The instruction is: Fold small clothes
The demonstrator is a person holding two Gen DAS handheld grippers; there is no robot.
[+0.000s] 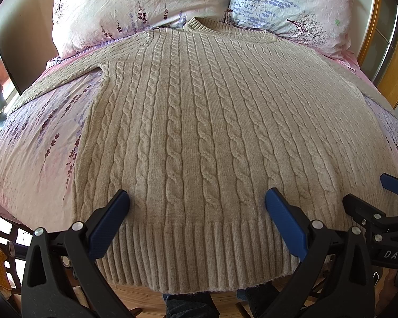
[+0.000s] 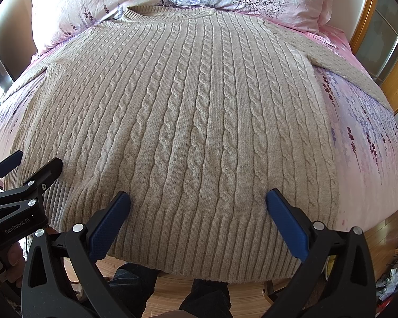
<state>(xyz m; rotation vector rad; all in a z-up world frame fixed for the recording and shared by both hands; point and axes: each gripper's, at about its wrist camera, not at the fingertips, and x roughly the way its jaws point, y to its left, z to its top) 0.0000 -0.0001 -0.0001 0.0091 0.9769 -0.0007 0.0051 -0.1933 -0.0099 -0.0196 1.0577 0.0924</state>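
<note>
So the beige cable-knit sweater is laid out flat on the bed, front up, collar at the far end touching the two floral pillows, ribbed hem hanging just over the near edge. Its left sleeve runs out to the far left across the pink lavender-print sheet, and the right sleeve stretches off to the far right. The left tool sits wide open over the hem, nothing between its blue pads. The right tool is just beside it to the right, also spread wide and holding nothing.
</note>
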